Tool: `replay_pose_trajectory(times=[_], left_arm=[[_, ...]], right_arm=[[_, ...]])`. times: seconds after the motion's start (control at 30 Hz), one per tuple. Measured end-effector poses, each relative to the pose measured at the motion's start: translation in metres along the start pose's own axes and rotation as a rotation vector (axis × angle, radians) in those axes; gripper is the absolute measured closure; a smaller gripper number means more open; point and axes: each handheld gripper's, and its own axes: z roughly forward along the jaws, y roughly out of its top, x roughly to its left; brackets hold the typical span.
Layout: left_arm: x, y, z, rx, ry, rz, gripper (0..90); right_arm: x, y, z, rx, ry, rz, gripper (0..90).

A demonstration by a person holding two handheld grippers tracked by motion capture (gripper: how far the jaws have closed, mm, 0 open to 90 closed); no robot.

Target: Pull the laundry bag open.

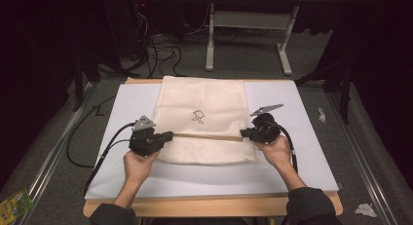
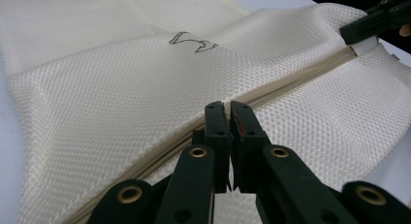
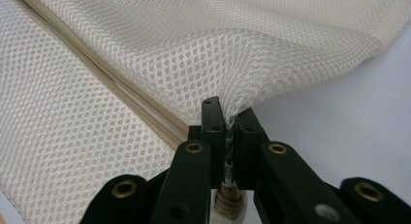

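Note:
A cream mesh bag point(image 1: 204, 103) lies flat on a white board point(image 1: 302, 157), with a small dark logo point(image 1: 198, 117) near its middle. A tan zipper point(image 1: 209, 136) runs across it between the two grippers. My left gripper point(image 1: 170, 135) is shut on the bag at the zipper's left end. My right gripper point(image 1: 242, 133) is shut on it at the right end. In the left gripper view the jaws point(image 2: 227, 110) pinch the seam of the zipper point(image 2: 300, 76), and the right gripper point(image 2: 373, 20) shows far off. In the right gripper view the jaws point(image 3: 228, 112) clamp bunched mesh point(image 3: 194, 49) above a brass pull point(image 3: 228, 200).
The board rests on a wooden table point(image 1: 214, 205). Behind it stand grey table legs point(image 1: 210, 40) and loose cables point(image 1: 165, 54) on the floor. Crumpled paper point(image 1: 365, 209) lies at the right, a green packet point(image 1: 12, 203) at the bottom left.

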Motion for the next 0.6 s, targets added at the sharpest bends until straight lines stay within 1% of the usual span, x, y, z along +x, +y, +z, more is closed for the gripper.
replay_pose_trajectory(times=[0.1,0.23,0.47,0.53,0.6], left_arm=[[0.0024,-0.0008,-0.0021,0.003,0.005,-0.002,87.1],[0.0046,-0.0011,-0.0048,0.0,0.015,-0.001,87.1],[0.0061,-0.0008,-0.0038,0.002,0.016,0.001,87.1],[0.007,-0.0008,-0.0053,0.004,0.033,0.007,87.1],[0.0096,-0.001,-0.0089,-0.005,0.039,-0.002,87.1]], right_arm=[[-0.0023,-0.0016,-0.0001,0.001,-0.001,0.009,87.6],[-0.0029,-0.0016,-0.0005,-0.001,-0.004,0.004,87.6],[-0.0026,-0.001,0.0001,0.007,-0.003,0.008,87.6],[-0.003,-0.0009,-0.0003,0.005,-0.008,0.005,87.6],[-0.0046,-0.0018,-0.0002,0.005,-0.013,0.008,87.6]])
